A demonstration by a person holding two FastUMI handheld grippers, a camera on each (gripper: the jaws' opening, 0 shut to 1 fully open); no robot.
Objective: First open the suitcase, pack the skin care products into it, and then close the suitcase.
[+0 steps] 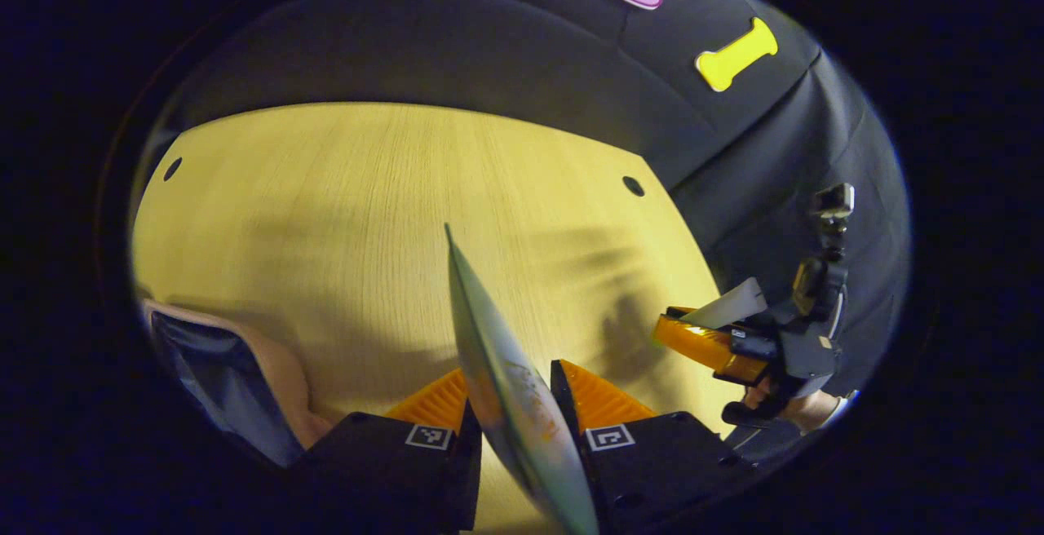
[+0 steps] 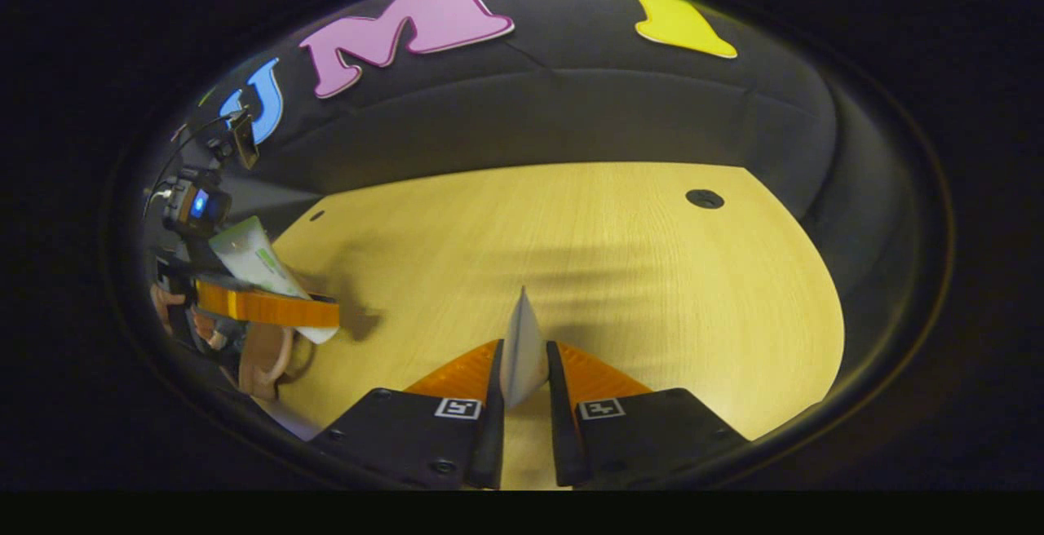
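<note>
Left gripper (image 1: 514, 392): fingers pressing both faces of a flat tube (image 1: 510, 388), held edge-on above the wooden table (image 1: 342, 217).
Right gripper (image 2: 522, 372): clamping a white tube (image 2: 522, 347), its crimped end pointing forward.
Suitcase (image 1: 220, 372): lying open at the table's left edge, pink rim, dark lining.

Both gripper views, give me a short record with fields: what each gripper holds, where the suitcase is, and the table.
left gripper: shut on a flat tube, held edge-on, tip pointing away
right gripper: shut on a white tube, also seen from the left gripper view
suitcase: open, dark lining showing, at the lower left of the left gripper view
table: light wood
hand: holding the right gripper
</note>
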